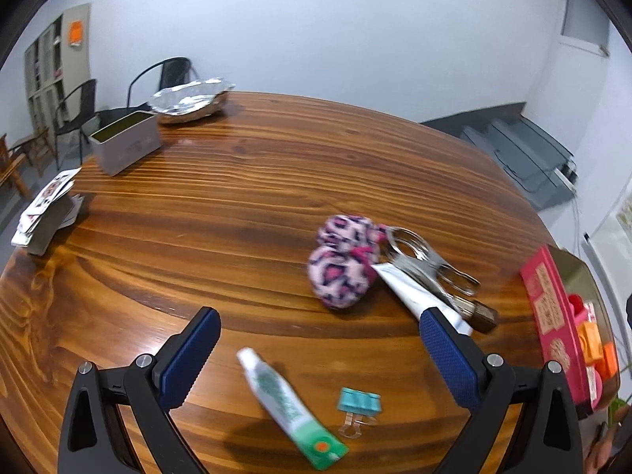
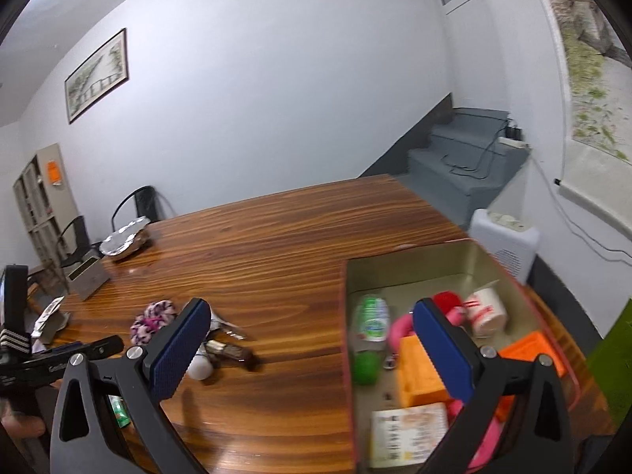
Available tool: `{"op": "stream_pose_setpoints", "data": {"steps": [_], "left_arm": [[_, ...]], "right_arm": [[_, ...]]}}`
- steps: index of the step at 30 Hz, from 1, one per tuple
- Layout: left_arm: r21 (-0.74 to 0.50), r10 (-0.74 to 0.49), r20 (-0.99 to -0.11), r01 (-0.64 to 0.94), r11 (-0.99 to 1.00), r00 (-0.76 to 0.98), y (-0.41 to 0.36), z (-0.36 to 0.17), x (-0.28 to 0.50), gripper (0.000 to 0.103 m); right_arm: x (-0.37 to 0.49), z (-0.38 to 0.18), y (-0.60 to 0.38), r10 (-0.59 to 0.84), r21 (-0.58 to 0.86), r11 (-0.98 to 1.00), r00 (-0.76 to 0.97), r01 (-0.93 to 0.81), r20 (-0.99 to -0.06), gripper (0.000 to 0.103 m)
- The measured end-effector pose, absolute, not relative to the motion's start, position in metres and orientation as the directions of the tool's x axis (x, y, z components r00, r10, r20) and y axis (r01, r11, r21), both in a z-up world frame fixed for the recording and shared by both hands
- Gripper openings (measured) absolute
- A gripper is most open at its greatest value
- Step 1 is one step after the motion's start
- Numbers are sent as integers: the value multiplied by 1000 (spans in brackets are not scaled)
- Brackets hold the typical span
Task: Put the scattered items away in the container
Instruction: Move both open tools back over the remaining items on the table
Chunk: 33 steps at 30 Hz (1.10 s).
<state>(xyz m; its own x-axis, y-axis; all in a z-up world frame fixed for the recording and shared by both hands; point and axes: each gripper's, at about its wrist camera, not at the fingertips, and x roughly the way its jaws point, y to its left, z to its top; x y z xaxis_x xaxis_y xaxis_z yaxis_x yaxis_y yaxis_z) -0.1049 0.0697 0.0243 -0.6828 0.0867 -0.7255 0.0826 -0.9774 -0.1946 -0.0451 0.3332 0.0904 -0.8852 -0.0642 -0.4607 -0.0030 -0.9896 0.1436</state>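
My left gripper (image 1: pixel 322 355) hangs open over the wooden table (image 1: pixel 237 205), with nothing between its blue pads. Just below it lie a green-and-white toothpaste tube (image 1: pixel 290 401) and a teal binder clip (image 1: pixel 359 403). Farther off are a pink leopard scrunchie (image 1: pixel 343 260), a white tube (image 1: pixel 414 292), a key ring (image 1: pixel 414 247) and a small brown object (image 1: pixel 484 316). The pink-walled tin container (image 1: pixel 549 304) stands at the right. My right gripper (image 2: pixel 312 349) is open and empty above the near left edge of the container (image 2: pixel 414 268), which holds a bottle (image 2: pixel 371 324), an orange block (image 2: pixel 418 371) and a paper cup (image 2: pixel 488 312).
A grey tin box (image 1: pixel 126 146), a foil-covered bowl (image 1: pixel 189 98) and a stack of playing cards (image 1: pixel 47 209) sit at the table's far left. Chairs (image 1: pixel 158 79) stand behind it. Grey stairs (image 2: pixel 466 158) and a white appliance (image 2: pixel 505 241) lie beyond the table.
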Motion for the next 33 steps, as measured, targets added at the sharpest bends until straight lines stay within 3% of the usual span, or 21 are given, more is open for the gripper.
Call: {"op": "stream_pose_setpoints", "data": {"steps": [11,20,22,27,33], "left_arm": [[-211,56,-729,147,-966,-682,36,23,-104,102],[-260,63,-736,197,-945,-674,13,21,-102,102],[-264,68,-736,193,-945,-673,12,20,-102,102],[-268,88,-742,173,-948,-665,15,19,-104,102],[-267,95,-742,163,-950,-663,19,19,-104,102]], "right_arm": [[-70,79,272,-195,81,-980,-826,180,-529,102],[-91,40,216,-359,102,-916,-677,388,-642,102],[-96,32,210,-372,116,-909,-651,401,-662,99],[-115,14,210,-370,159,-914,-607,373,-704,80],[-132,0,213,-390,206,-908,-559,364,-732,77]]}}
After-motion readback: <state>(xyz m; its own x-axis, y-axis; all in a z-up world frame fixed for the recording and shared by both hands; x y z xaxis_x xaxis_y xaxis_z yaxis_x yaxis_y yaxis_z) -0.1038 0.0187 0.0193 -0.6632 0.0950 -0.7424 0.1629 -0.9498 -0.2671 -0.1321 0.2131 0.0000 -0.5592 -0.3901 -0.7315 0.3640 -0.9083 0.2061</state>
